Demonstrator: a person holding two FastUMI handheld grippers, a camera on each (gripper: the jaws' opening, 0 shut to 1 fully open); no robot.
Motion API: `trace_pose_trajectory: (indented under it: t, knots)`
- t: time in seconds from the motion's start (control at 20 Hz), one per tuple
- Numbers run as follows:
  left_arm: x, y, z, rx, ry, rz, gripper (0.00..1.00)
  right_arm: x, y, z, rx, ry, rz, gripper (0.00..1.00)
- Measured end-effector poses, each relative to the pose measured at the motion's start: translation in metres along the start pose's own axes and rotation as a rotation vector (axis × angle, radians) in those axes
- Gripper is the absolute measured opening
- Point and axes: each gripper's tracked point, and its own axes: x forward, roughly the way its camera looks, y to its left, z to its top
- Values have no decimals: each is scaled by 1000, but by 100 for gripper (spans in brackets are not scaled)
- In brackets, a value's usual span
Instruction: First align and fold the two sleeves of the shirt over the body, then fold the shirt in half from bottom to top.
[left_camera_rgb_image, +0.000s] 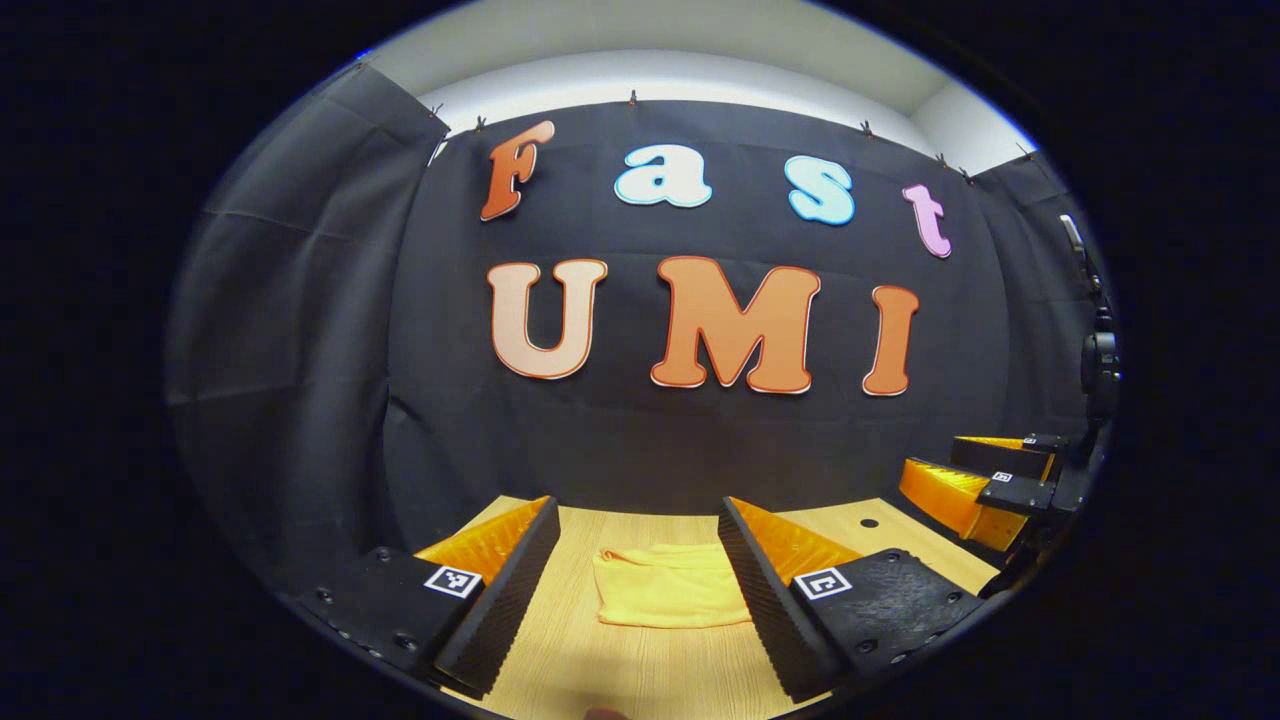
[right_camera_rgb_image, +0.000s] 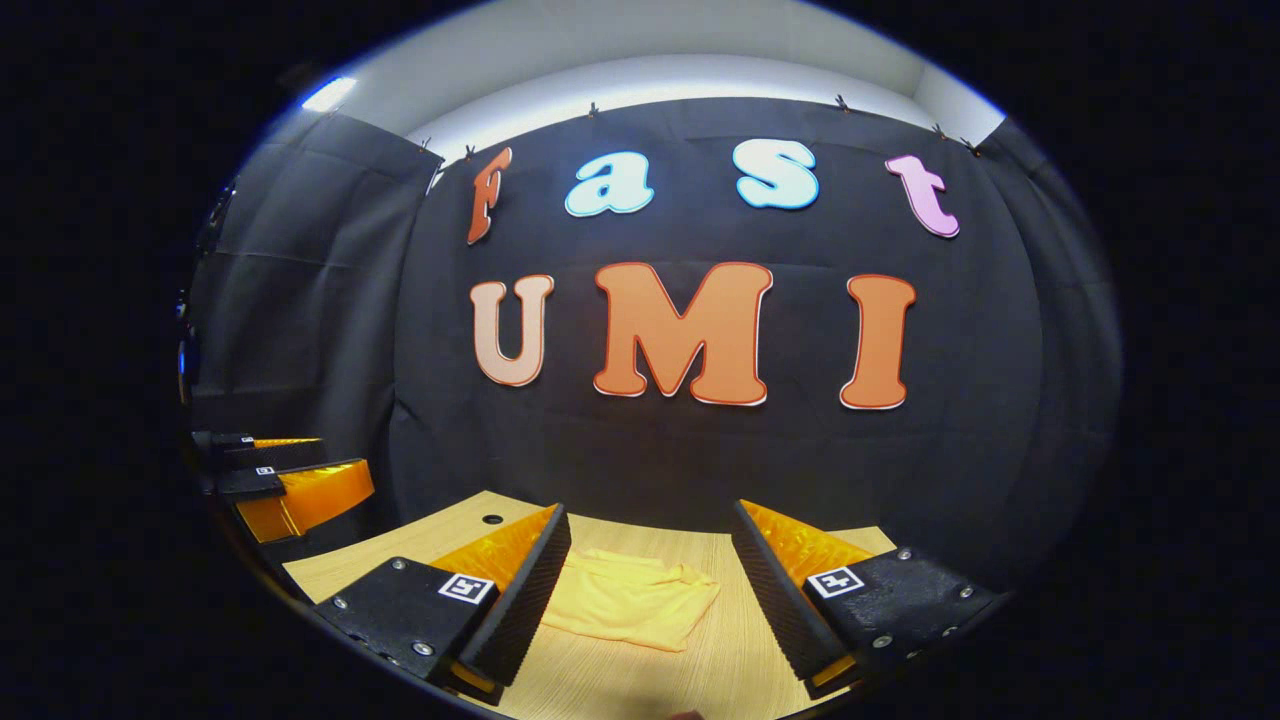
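A yellow shirt (left_camera_rgb_image: 668, 588) lies folded into a small flat bundle on the wooden table (left_camera_rgb_image: 640, 670), seen between my left gripper's fingers. My left gripper (left_camera_rgb_image: 640, 600) hangs above the table, open, with nothing in it. In the right gripper view the same yellow shirt (right_camera_rgb_image: 630, 598) lies just left of centre, partly behind the left finger. My right gripper (right_camera_rgb_image: 650, 600) is open too and holds nothing. Each gripper also appears at the edge of the other's view: the right gripper (left_camera_rgb_image: 985, 490) and the left gripper (right_camera_rgb_image: 285, 490), both raised off the table with their fingers apart.
The black cloth wall closes off the table's far edge and both sides. A small round hole (left_camera_rgb_image: 869, 523) marks the table top near the back, seen also as the hole (right_camera_rgb_image: 491, 519) in the right gripper view. Bare wood (right_camera_rgb_image: 740, 640) surrounds the shirt.
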Motion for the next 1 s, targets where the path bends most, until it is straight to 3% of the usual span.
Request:
trace_pose_trajectory:
  t: [0.45, 0.75, 0.85, 0.9, 1.0]
  knots:
    - [-16, 5, 1, 64, -1, -6, 98, -26, 31, -1, -29, 13, -16, 98]
    - [-28, 15, -14, 28, 22, -4, 96, -40, 30, -4, -57, 18, -57, 98]
    - [-26, 17, -15, 32, 23, -9, 99, -42, 30, -8, -41, 27, -65, 98]
    - [-26, 17, -15, 40, 19, -10, 96, -42, 30, -10, -31, 30, -74, 99]
    - [-26, 15, -17, 57, 17, -23, 99, -42, 31, -13, -20, 36, -80, 99]
